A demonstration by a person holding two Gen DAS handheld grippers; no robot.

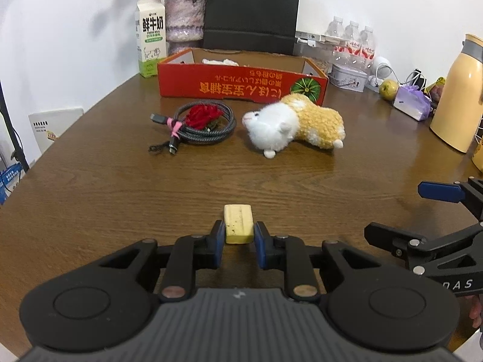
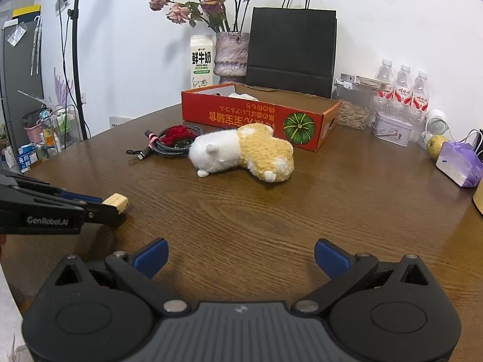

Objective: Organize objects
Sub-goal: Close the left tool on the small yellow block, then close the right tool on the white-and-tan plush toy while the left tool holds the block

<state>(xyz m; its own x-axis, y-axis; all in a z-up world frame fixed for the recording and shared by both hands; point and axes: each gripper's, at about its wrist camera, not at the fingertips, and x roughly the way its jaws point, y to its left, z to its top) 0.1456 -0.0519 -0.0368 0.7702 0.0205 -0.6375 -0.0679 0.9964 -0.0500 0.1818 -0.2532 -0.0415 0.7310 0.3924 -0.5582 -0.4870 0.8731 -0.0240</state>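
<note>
My left gripper (image 1: 239,233) is shut on a small pale yellow block (image 1: 238,223), its blue pads pressing both sides just above the wooden table (image 1: 120,199). From the right wrist view the same block (image 2: 116,202) sticks out of the left gripper's tip (image 2: 111,204) at the left. My right gripper (image 2: 241,258) stands open low over the table with nothing between its fingers. Farther back lie a white and yellow plush toy (image 1: 297,123), a coiled grey cable (image 1: 200,128) with a red rose (image 1: 203,115) on it, and an open red cardboard box (image 1: 241,83).
Along the back wall stand a milk carton (image 1: 150,37), a flower vase (image 1: 184,19), a black paper bag (image 1: 252,12) and several water bottles (image 1: 351,40). To the right are a tin (image 1: 350,77), a green fruit (image 1: 388,89), a purple packet (image 1: 413,102) and a yellow flask (image 1: 460,93).
</note>
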